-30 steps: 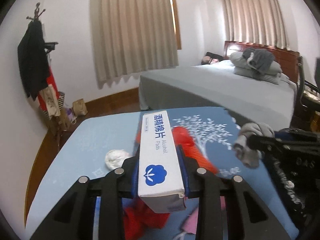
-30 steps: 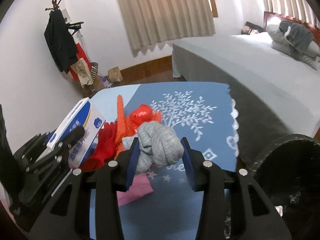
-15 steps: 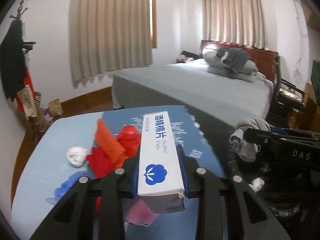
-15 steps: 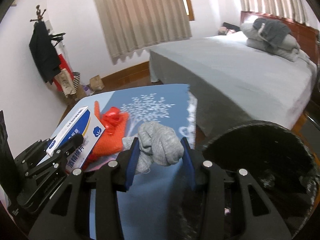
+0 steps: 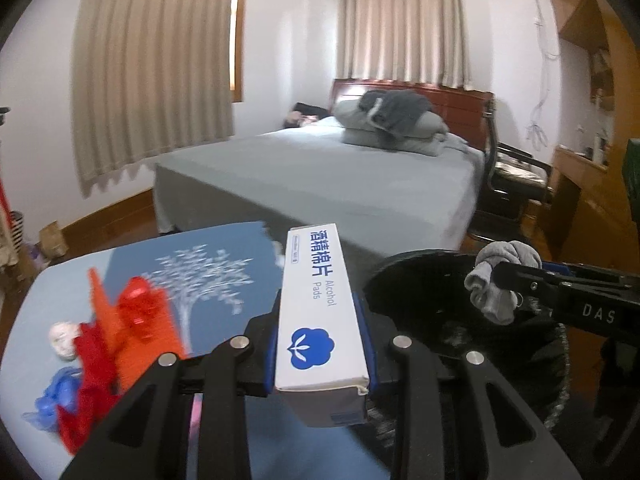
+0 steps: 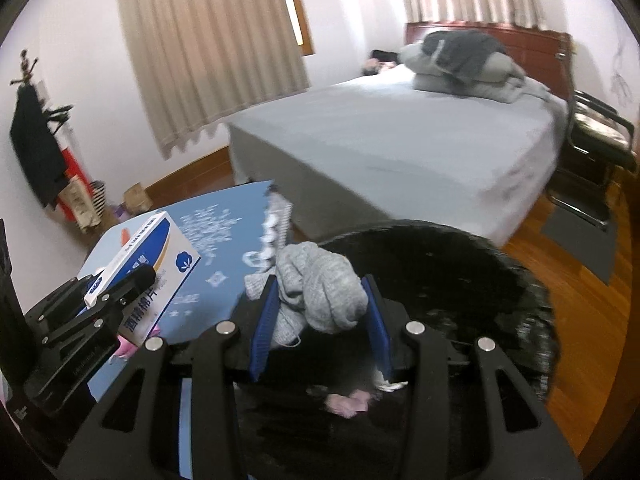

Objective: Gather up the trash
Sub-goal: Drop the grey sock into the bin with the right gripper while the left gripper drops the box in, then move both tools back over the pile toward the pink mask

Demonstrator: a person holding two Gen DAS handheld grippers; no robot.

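My left claw [image 5: 320, 344] and its box [image 5: 320, 316] hide the surface [image 5: 248, 248] beneath them. Left of that claw, the red scraps [image 5: 136, 312] are smeared by blur. Below my right claw [image 6: 318, 312], the bin's [image 6: 460, 256] contents are too dark and blurred to identify.

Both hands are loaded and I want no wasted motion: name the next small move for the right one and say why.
Probably open the right hand-held gripper and let the grey sock drop. It already hangs over the mouth of the black bin, where trash lies at the bottom. The left hand-held gripper, shut on the alcohol pads box, is not yet over the bin.
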